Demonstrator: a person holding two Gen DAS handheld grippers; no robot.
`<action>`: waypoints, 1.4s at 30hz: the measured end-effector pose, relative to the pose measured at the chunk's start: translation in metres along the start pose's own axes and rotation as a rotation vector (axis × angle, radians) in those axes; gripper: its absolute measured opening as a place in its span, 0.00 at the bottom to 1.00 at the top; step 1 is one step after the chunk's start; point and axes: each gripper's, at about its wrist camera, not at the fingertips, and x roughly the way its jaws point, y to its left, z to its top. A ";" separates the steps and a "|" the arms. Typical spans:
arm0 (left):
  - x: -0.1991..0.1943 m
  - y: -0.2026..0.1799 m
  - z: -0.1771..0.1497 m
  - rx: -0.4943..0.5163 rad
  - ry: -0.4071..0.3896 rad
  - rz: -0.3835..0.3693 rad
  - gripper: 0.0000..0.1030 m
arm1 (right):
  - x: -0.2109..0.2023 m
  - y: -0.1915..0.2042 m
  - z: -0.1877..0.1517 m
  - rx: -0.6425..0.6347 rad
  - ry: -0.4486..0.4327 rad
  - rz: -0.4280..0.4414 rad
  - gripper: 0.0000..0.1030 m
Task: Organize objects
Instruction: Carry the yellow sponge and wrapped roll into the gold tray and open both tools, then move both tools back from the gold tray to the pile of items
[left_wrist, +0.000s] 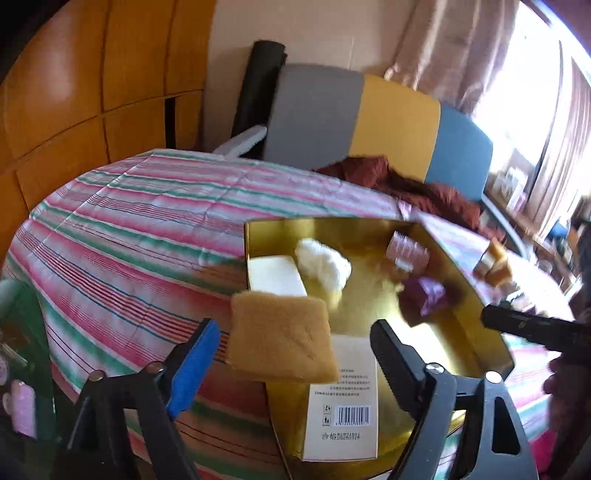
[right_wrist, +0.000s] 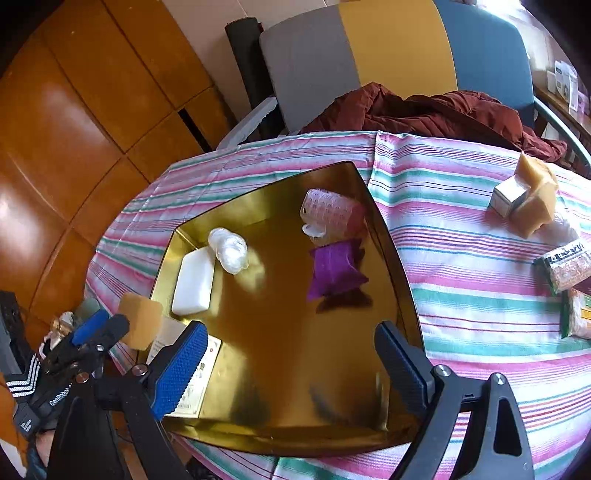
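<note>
Holding both units over the gold tray (right_wrist: 280, 332) on the desk (right_wrist: 461, 258), I read the tan sponge (left_wrist: 282, 334) as the item in play. It sits between the fingers of the left hand-held gripper (left_wrist: 295, 354), just ahead of the tips and nearer the blue-padded one. The jaws stand apart and neither pad presses on it. It appears to hang over the tray's near-left rim; whether it rests on anything I cannot tell. Its flat face tilts toward the camera, long edge running across the jaw gap. The right hand-held gripper (right_wrist: 291, 365) is wide open and empty above the tray's near edge, with the purple pouch (right_wrist: 336, 269) well ahead. I judge the left unit nearer the sponge.
</note>
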 end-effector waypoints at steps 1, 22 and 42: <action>0.003 -0.001 -0.001 -0.001 0.018 0.006 0.77 | -0.002 0.001 -0.002 -0.008 -0.003 -0.005 0.91; 0.012 0.020 0.015 -0.102 -0.001 -0.042 0.85 | -0.003 -0.005 -0.023 -0.006 0.014 -0.039 0.91; -0.043 -0.057 -0.002 0.167 -0.095 0.033 0.97 | -0.039 -0.004 -0.033 -0.118 -0.107 -0.164 0.91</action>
